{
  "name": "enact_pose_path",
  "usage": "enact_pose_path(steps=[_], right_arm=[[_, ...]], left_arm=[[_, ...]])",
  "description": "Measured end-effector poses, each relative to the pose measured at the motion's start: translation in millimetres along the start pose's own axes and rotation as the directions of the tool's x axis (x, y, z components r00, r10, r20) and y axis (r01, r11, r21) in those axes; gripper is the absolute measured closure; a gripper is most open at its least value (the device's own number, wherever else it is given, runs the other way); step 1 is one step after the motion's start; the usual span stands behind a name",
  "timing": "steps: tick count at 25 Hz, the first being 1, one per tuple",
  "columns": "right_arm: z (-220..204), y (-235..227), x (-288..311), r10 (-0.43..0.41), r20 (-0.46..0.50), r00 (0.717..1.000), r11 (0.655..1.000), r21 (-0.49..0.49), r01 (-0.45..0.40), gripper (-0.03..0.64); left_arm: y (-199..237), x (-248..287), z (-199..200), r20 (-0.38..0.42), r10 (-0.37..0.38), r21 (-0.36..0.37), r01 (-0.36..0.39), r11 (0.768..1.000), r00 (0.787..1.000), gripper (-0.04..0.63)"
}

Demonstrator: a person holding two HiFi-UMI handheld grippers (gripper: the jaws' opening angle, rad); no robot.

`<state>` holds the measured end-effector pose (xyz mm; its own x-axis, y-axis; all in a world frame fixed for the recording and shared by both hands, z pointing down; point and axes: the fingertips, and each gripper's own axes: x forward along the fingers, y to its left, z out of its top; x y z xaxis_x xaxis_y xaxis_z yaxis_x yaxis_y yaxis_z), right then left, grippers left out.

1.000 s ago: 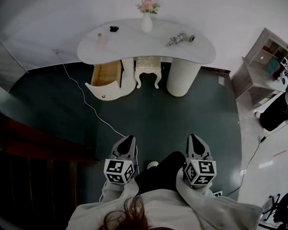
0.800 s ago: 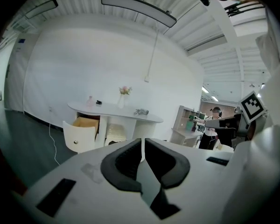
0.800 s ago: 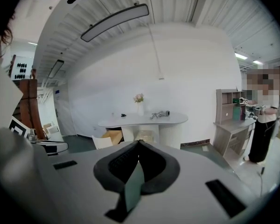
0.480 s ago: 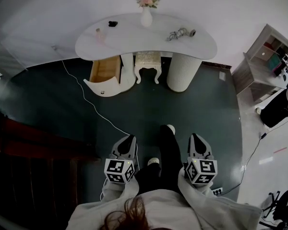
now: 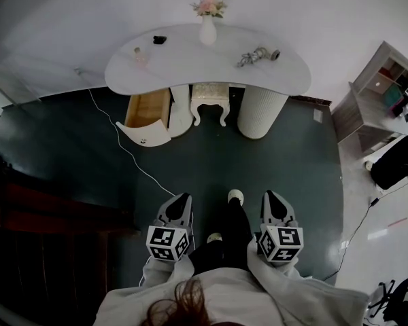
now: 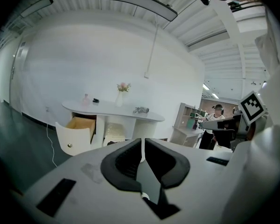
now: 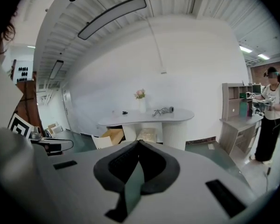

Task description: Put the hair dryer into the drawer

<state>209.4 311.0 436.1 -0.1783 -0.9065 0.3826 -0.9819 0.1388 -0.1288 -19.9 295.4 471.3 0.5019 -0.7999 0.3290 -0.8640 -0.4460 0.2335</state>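
Open drawer [image 5: 145, 133], hair dryer [image 5: 257, 54] on the table [image 5: 190, 65]
Left gripper [image 5: 183, 197] clenched on nothing; drawer juts out under the table's left end; hair dryer lies toward the right end (right of the vase [image 5: 208, 31]); right gripper [image 5: 269, 195] clenched too, empty.

Desk [image 5: 211, 63]: white, kidney-shaped top, set against the pale wall.
Pedestal [image 5: 262, 113]: white, ribbed, round, under the desk's right end.
Vase [image 5: 208, 32]: white, upright at the back middle of the desk, holding pink flowers [image 5: 209, 7].
Bottle [image 5: 141, 57]: small, pinkish, on the desk's left part.
Black item [image 5: 160, 40]: small, near the bottle, toward the back edge; too small to identify.
Stool [image 5: 209, 95]: white, curved legs, tucked under the desk's middle.
Cable [image 5: 126, 148]: white, runs from the left wall across the dark green floor [image 5: 272, 168].
Shelf [image 5: 377, 87]: grey-wood cubby unit at the right, well apart from the desk.
Person [image 7: 270, 111]: stands beside the shelf, pale top, dark trousers.
Lamp [image 7: 112, 17]: long strip on the ceiling.
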Motion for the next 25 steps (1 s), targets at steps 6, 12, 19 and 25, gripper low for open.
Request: enact_pose_path(steps=[6, 12, 19, 25], right_arm=[[19, -21, 40, 0.018, -0.008, 1.0, 1.0, -0.011, -0.018, 0.568], [48, -53, 84, 0.019, 0.002, 1.0, 0.999, -0.026, -0.019, 0.568], [81, -82, 138, 0.046, -0.003, 0.999, 0.998, -0.037, -0.046, 0.568], [86, -99, 172, 0.07, -0.025, 0.997, 0.997, -0.032, -0.071, 0.568]], left_arm=[[5, 43, 18, 0.012, 0.014, -0.009, -0.013, 1.0, 1.0, 0.565], [7, 98, 45, 0.033, 0.008, -0.011, -0.007, 1.0, 0.999, 0.565], [7, 156, 80, 0.055, 0.018, -0.019, -0.017, 1.0, 0.998, 0.565], [4, 197, 85, 0.031, 0.013, -0.019, -0.013, 1.0, 0.999, 0.563]])
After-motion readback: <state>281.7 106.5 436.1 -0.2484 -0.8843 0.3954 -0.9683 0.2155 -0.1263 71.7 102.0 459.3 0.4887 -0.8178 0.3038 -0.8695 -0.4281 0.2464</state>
